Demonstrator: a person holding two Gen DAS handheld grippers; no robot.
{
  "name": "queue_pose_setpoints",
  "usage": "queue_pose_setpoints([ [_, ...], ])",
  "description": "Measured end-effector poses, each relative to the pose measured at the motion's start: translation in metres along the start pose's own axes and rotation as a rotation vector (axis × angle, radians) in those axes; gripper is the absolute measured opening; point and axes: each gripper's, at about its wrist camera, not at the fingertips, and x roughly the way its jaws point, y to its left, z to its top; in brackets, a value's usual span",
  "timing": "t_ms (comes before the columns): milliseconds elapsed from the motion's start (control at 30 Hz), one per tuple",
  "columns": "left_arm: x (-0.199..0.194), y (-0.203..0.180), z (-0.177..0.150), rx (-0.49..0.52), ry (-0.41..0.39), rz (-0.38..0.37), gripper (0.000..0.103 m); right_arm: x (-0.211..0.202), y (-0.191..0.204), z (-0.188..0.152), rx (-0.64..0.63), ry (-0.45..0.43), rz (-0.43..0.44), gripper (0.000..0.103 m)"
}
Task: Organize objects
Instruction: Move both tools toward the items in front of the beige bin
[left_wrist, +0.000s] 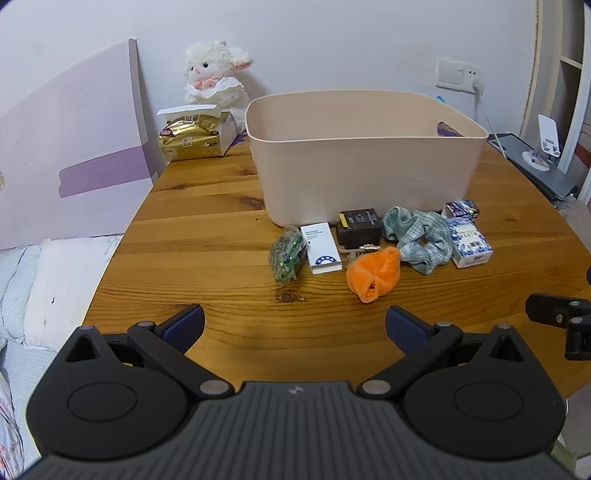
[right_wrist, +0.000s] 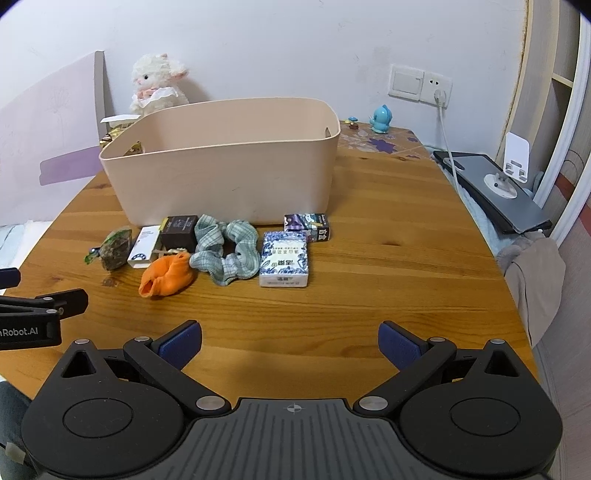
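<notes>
Both grippers hover over the near edge of the wooden table (left_wrist: 207, 229): the left gripper (left_wrist: 294, 325) and the right gripper (right_wrist: 290, 341), each with blue-padded fingers spread wide, gripping nothing. Farther in, near the table's middle, lies a row: a green packet (left_wrist: 287, 254), a white box (left_wrist: 320, 248), an orange cloth (left_wrist: 373, 274), a black box (left_wrist: 359, 227), a checked scrunchie (right_wrist: 226, 249), a blue-patterned pack (right_wrist: 283, 263) and a purple box (right_wrist: 307, 226). Behind them stands the beige bin (left_wrist: 364, 164), seemingly empty. A plush lamb (left_wrist: 216, 75) sits at the far edge.
</notes>
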Motion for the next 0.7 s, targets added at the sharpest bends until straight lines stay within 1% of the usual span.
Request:
queue_pose_setpoints([
  [367,0.033,0.010,0.014,-0.014,0.026,0.020,0.103,0.037,-0.009,0.018,0.009,0.024,0.000,0.103],
  [700,0.072,0.018,0.026,-0.024,0.059,-0.001,0.103,0.082,-0.013,0.031,0.004,0.078,-0.001,0.103],
])
